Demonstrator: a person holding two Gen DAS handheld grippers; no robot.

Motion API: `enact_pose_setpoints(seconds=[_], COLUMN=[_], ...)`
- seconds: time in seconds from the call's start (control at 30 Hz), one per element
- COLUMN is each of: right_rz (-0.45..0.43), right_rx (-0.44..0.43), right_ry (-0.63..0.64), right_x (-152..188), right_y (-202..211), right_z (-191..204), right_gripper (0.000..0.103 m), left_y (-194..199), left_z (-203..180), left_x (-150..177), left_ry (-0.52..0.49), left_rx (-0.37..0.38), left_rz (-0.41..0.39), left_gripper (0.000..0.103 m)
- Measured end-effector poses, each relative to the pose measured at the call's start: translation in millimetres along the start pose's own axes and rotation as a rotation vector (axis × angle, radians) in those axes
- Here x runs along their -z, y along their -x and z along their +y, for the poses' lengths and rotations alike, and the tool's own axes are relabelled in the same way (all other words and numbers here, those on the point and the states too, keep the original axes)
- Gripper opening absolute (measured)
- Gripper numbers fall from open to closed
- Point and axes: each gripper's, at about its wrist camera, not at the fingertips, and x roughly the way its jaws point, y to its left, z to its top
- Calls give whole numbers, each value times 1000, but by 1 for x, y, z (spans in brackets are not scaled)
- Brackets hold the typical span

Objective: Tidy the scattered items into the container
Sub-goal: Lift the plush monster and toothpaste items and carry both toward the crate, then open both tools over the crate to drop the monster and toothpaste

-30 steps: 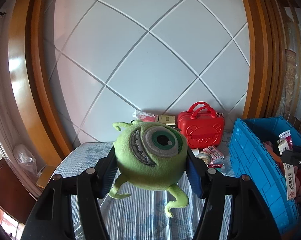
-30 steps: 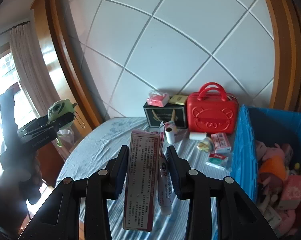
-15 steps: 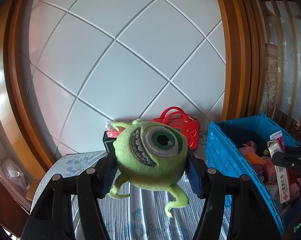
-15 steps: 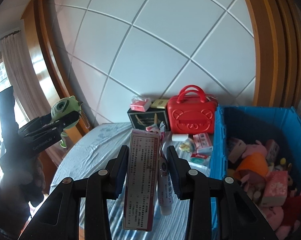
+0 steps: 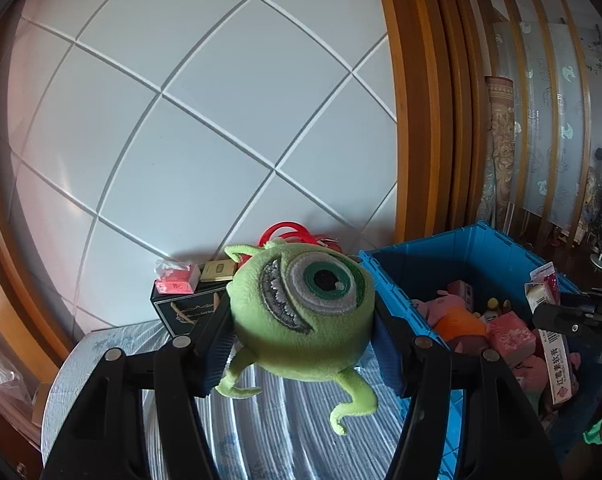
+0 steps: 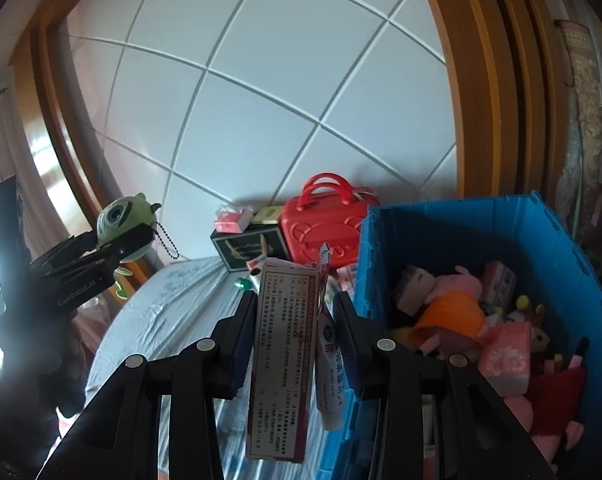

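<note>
This is a lived-in home: a white diamond-panelled wall [image 5: 189, 152] in glossy wooden trim [image 5: 413, 120], a beige window curtain [image 6: 5, 152], a carved wooden room divider [image 5: 541, 100], and a blue plastic crate [image 6: 453, 232] filled with plush toys [image 6: 449, 304].

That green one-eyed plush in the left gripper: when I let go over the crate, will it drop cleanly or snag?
The green plush looks soft and light: its body fills the left gripper between the pads, so it should probably spring back and fall free. Its thin limbs dangle limply, and the right wrist view shows a bead chain hanging from it, which might catch on a finger. It likely lands softly in the blue crate.
</note>
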Motion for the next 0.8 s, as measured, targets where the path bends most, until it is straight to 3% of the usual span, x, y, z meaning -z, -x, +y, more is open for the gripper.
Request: enact_pose_setpoints(seconds=[0.47, 0.8], right_rz=[-30, -51], right_rx=[178, 270], right_ry=[-91, -214], right_x=[10, 27], right_y=[22, 37], right_z=[-75, -140], right_gripper=[38, 38], left_y=[-51, -97], left_z=[-78, -158], left_x=[-21, -40], left_ry=[-89, -189], left_rx=[205, 333], left_rz=[69, 123], left_gripper=[61, 61])
